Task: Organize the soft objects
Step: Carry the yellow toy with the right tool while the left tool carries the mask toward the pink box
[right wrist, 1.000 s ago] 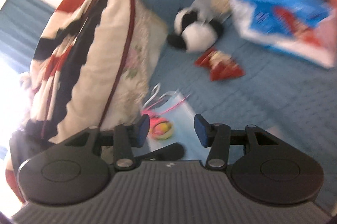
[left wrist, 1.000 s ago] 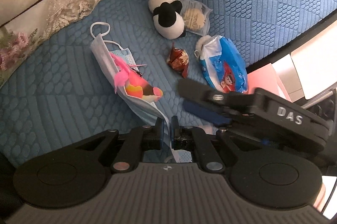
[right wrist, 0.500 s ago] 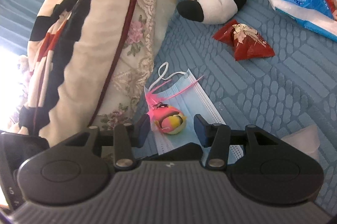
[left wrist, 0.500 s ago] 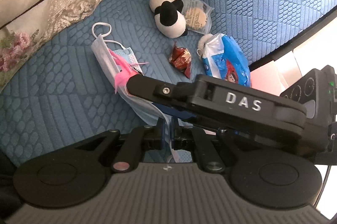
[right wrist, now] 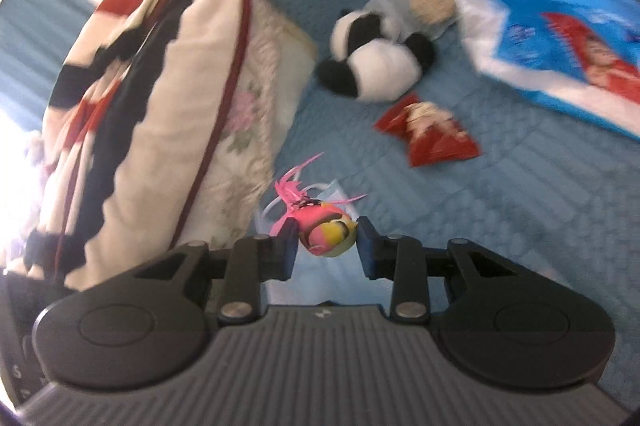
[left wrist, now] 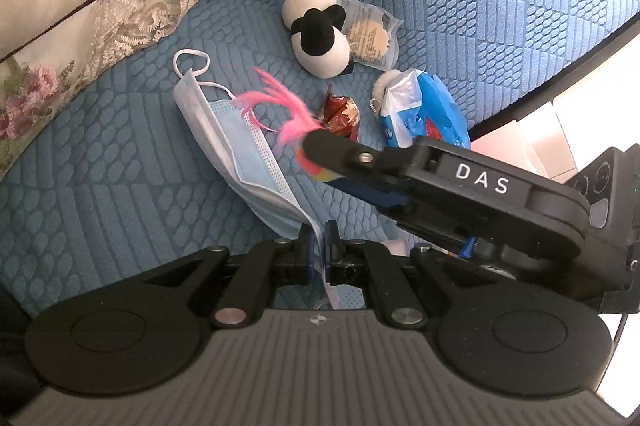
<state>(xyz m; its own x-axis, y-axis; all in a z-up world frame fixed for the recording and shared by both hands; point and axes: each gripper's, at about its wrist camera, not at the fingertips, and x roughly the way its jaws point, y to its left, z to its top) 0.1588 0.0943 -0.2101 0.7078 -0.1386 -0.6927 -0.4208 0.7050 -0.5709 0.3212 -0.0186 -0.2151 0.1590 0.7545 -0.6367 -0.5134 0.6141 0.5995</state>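
My left gripper point(left wrist: 319, 246) is shut on the lower edge of a light blue face mask point(left wrist: 236, 142) that lies on the blue quilted cover point(left wrist: 120, 186). My right gripper point(right wrist: 329, 244) is shut on a small pink and yellow feathered bird toy point(right wrist: 326, 232) and holds it just above the mask point(right wrist: 332, 274). In the left wrist view the right gripper point(left wrist: 320, 162) reaches in from the right with the toy's pink feathers point(left wrist: 284, 106) sticking out. A panda plush point(left wrist: 318, 34) lies beyond; it also shows in the right wrist view point(right wrist: 372, 62).
A red snack packet point(right wrist: 432, 134), a clear-wrapped biscuit point(left wrist: 370, 36) and a blue and white plastic pack point(right wrist: 560, 42) lie near the panda. A floral and striped pillow point(right wrist: 160, 106) stands at the left. The cover's edge runs at the right point(left wrist: 560, 82).
My right gripper has closed on the bird toy and lifted it off the mask toward the right. My left gripper has stayed shut on the mask.
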